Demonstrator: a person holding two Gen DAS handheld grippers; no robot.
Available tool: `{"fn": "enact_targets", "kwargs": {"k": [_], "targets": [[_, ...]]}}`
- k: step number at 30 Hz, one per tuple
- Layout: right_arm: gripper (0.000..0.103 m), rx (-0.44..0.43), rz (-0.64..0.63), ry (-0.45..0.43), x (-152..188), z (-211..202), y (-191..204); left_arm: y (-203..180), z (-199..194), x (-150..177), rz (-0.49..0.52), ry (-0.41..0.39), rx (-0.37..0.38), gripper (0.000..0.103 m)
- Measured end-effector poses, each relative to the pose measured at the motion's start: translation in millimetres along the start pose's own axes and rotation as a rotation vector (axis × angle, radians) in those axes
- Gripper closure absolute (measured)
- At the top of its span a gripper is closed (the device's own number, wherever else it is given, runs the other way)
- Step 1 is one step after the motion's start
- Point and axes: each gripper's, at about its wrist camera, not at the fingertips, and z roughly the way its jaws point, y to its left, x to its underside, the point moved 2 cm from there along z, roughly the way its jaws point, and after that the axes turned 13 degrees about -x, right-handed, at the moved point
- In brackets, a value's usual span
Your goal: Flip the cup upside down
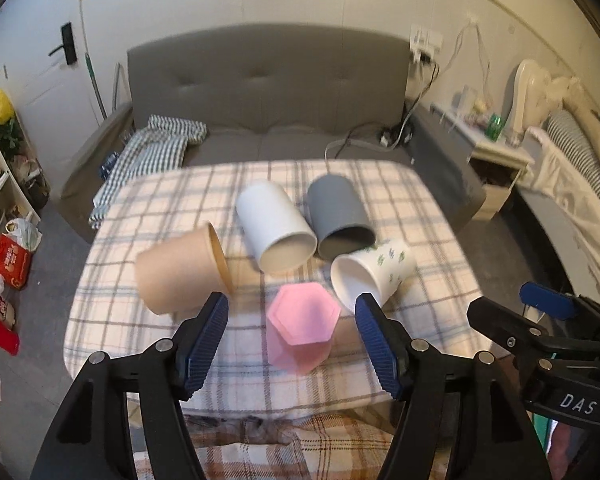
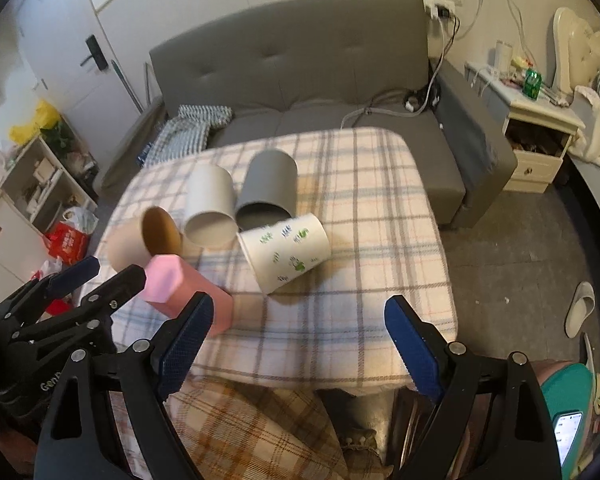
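Several cups lie on their sides on a plaid-covered table (image 1: 420,208): a tan cup (image 1: 178,274), a white cup (image 1: 274,228), a grey cup (image 1: 338,214), a white cup with green prints (image 1: 374,272) and a pink hexagonal cup (image 1: 300,328). My left gripper (image 1: 292,334) is open, its fingers on either side of the pink cup, above it and apart from it. My right gripper (image 2: 300,348) is open and empty above the table's near edge. In the right wrist view the pink cup (image 2: 188,296) lies at the left, the printed cup (image 2: 288,252) in the middle.
A grey sofa (image 1: 260,92) stands behind the table with a striped cloth (image 1: 152,156) and cables on it. Shelves and bags (image 1: 10,256) are at the left, a nightstand (image 1: 496,160) and bed at the right. A slipper (image 2: 580,312) lies on the floor.
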Motion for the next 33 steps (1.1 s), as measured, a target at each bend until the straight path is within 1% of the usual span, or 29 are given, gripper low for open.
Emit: {"fn": "enact_targets", "kwargs": {"k": [2, 7, 9, 11, 12, 13, 14, 16, 18, 20, 22, 25, 28, 33], "targets": [[0.015, -0.011, -0.016, -0.033, 2, -11, 7, 9, -15, 1, -0.025, -0.042, 0.006, 0.032], [0.015, -0.035, -0.080, -0.100, 16, -32, 32, 36, -56, 11, -0.070, -0.158, 0.000, 0.023], [0.015, -0.045, -0.107, -0.122, 21, -38, 43, 47, -72, 13, -0.074, -0.203, -0.013, 0.016], [0.015, -0.048, -0.152, -0.156, 29, -44, 58, 59, -86, 19, -0.079, -0.258, -0.037, 0.013], [0.015, -0.044, -0.165, -0.172, 31, -46, 62, 65, -92, 22, -0.086, -0.283, -0.053, 0.010], [0.014, -0.041, -0.176, -0.193, 34, -48, 67, 69, -95, 25, -0.090, -0.295, -0.058, 0.009], [0.008, -0.050, -0.192, -0.222, 39, -50, 73, 75, -98, 29, -0.100, -0.310, -0.066, 0.007], [0.001, -0.049, -0.203, -0.271, 45, -52, 80, 83, -99, 36, -0.111, -0.327, -0.083, 0.007], [0.000, -0.042, -0.219, -0.306, 51, -52, 85, 88, -97, 45, -0.119, -0.350, -0.121, 0.003], [0.000, -0.029, -0.229, -0.313, 55, -46, 86, 88, -94, 50, -0.112, -0.383, -0.137, 0.003], [0.000, -0.019, -0.218, -0.306, 58, -40, 84, 89, -89, 59, -0.122, -0.386, -0.146, 0.002], [0.000, -0.016, -0.199, -0.288, 63, -32, 79, 92, -78, 65, -0.154, -0.347, -0.122, 0.002], [0.000, -0.010, -0.201, -0.279, 66, -28, 77, 91, -74, 73, -0.159, -0.335, -0.124, 0.002], [0.000, -0.010, -0.195, -0.273, 67, -26, 75, 92, -73, 76, -0.161, -0.328, -0.130, 0.002]]}}
